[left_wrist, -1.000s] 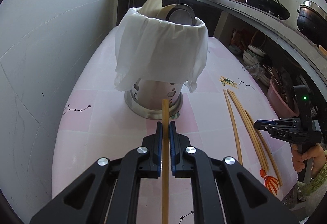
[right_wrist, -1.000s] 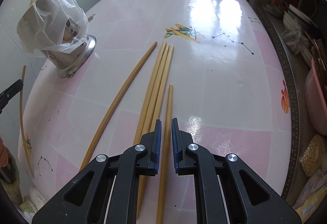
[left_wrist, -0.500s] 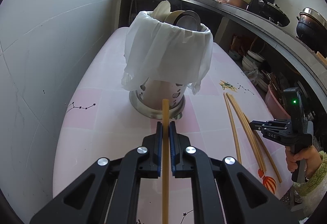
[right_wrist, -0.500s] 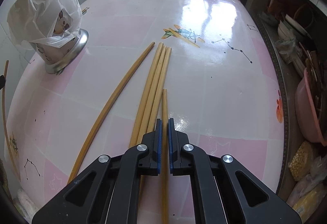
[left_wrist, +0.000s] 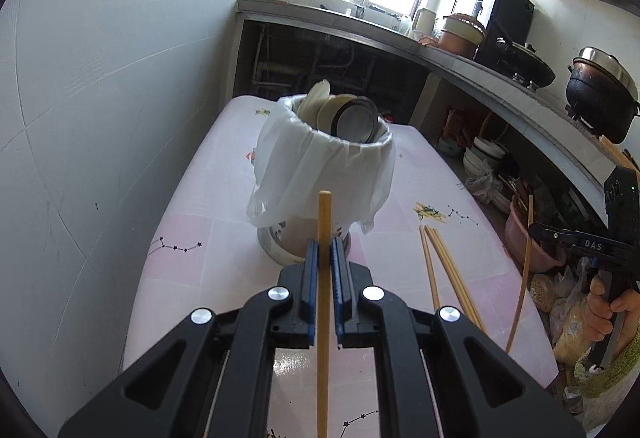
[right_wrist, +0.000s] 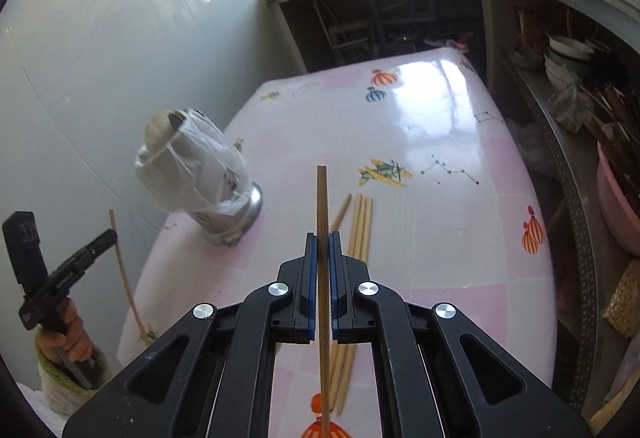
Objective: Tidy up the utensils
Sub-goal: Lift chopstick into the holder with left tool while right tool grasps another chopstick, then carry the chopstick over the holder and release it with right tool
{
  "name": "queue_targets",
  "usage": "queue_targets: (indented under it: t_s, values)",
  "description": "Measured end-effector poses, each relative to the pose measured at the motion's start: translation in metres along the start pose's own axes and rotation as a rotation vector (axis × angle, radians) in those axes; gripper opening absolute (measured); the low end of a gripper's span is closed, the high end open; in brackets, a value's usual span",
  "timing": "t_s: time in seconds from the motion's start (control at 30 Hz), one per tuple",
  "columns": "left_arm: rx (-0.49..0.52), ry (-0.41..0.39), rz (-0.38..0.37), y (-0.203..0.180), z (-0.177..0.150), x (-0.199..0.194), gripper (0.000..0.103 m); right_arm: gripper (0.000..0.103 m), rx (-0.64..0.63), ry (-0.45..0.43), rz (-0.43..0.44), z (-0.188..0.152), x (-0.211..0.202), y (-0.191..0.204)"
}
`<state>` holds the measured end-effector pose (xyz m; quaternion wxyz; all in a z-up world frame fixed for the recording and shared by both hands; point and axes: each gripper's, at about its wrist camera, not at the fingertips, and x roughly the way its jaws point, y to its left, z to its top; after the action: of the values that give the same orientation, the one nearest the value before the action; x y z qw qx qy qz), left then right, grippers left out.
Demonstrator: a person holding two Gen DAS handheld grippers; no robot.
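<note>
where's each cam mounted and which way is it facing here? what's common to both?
Left wrist: sits on the left tool, looking along its chopstick at the bag-covered utensil holder and the counter behind; the right tool and its hand show at the right edge.
Right wrist: sits on the right tool, looking across the pink table toward the wall; the left tool and its hand show at lower left.
Shared: the holder, the table, the loose chopsticks.
</note>
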<state>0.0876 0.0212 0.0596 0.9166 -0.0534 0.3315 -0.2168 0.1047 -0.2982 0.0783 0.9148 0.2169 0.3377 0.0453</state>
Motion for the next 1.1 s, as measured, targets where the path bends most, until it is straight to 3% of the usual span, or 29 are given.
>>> queue_targets:
  t_s: [0.17, 0.63, 0.83, 1.1]
  values:
    - [-0.005, -0.088, -0.026, -0.003, 0.029, -0.026, 0.006, 0.004, 0.02, -0.086, 0.116, 0.017, -0.023, 0.01]
    - [-0.016, -0.297, -0.116, -0.017, 0.132, -0.077, 0.006, 0.004, 0.022, -0.095, 0.156, 0.023, -0.018, 0.005]
    - [-0.038, -0.39, -0.06, -0.01, 0.171, -0.071, 0.006, 0.004, 0.03, -0.083, 0.148, 0.019, -0.014, 0.0]
    - [-0.019, -0.344, 0.05, 0.002, 0.17, -0.013, 0.006, 0.004, 0.047, -0.062, 0.138, 0.015, -0.005, -0.008]
